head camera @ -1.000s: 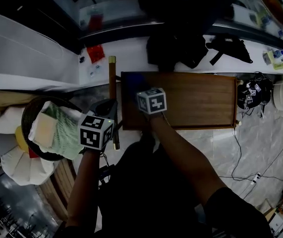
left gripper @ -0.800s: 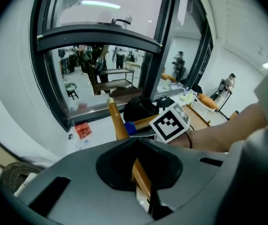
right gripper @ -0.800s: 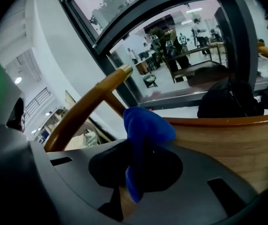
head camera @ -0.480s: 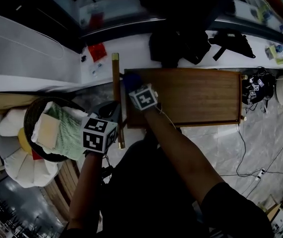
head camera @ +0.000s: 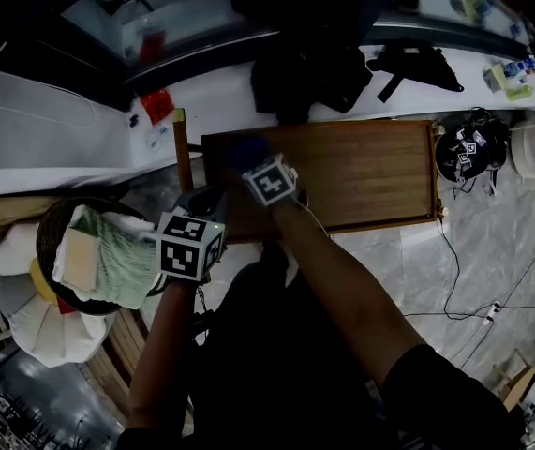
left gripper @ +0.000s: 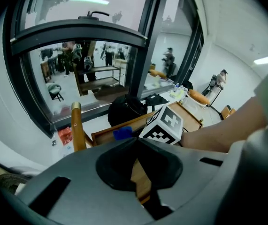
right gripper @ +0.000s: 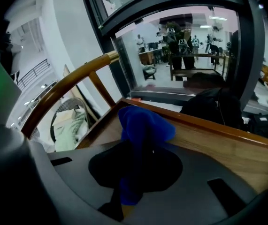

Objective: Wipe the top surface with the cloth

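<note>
Well, right claw (head camera: 253, 164) pins cloth (right gripper: 143, 125) at left edge of tabletop (head camera: 370, 172).

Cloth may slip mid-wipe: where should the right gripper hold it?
The present hold looks right: the right gripper is shut on the cloth's narrow tail, coming from the table's near edge, so the bunched lump juts ahead of the jaws over the wood to wipe.

Office-like workspace, glazed partition (left gripper: 96, 74) with people (right gripper: 180, 41) beyond, marble floor (head camera: 501, 223), wooden table (head camera: 361, 172)
</note>
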The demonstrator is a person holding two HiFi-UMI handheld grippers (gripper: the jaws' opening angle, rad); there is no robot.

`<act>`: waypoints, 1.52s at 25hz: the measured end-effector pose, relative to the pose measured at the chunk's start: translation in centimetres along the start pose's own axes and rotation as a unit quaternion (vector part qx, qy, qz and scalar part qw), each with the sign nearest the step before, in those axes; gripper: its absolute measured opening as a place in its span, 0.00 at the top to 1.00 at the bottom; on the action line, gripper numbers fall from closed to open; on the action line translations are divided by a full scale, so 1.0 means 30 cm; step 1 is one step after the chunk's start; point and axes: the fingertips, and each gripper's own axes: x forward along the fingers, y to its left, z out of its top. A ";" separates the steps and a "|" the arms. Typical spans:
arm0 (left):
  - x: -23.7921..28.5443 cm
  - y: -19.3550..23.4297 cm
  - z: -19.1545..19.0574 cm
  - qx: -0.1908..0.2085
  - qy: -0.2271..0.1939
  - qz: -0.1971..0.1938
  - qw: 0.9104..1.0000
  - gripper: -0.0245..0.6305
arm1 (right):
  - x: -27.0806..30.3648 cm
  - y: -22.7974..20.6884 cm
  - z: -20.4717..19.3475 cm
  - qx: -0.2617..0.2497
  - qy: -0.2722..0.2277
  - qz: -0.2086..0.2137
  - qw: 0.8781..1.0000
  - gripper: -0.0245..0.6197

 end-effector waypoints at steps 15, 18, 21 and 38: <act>0.343 -0.357 0.145 0.007 0.019 -0.035 0.999 0.94 | -0.308 -0.473 -0.235 0.038 0.009 -0.061 0.997 0.87; 0.414 -0.430 0.181 0.010 0.019 -0.037 0.999 0.95 | -0.373 -0.566 -0.267 0.043 0.004 -0.076 0.996 0.87; 0.477 -0.497 0.205 0.006 0.018 -0.038 0.999 0.95 | -0.429 -0.647 -0.300 0.053 -0.001 -0.088 0.995 0.87; 0.703 -0.856 0.291 0.012 0.026 -0.078 0.997 0.94 | -0.716 -1.125 -0.466 0.117 0.002 -0.159 0.980 0.87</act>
